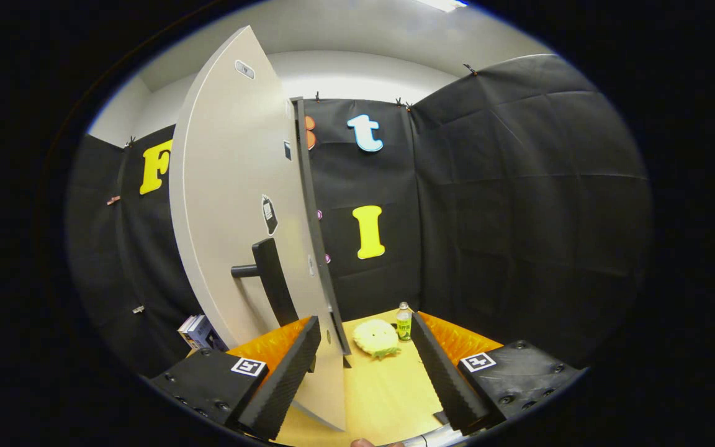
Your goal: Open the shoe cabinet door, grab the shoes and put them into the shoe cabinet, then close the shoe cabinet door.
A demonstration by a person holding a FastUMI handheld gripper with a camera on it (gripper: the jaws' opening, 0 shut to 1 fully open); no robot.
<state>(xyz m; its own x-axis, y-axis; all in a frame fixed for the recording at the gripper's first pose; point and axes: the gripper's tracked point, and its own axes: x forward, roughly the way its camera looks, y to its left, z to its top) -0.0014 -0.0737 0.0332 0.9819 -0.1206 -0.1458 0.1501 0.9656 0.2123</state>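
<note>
The wooden tabletop carries a yellow fuzzy slipper beside a small bottle.

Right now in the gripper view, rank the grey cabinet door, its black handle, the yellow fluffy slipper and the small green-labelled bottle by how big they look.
1. Grey cabinet door
2. Black handle
3. Yellow fluffy slipper
4. Small green-labelled bottle
The door and handle sit nearer the camera, so true sizes stay unsure. The tool is open.

Pale grey shoe cabinet door with a black handle, black ribbed fingers on orange backing with black-and-white square markers, light wooden table, fluffy yellow slipper, small bottle with a green label.
</note>
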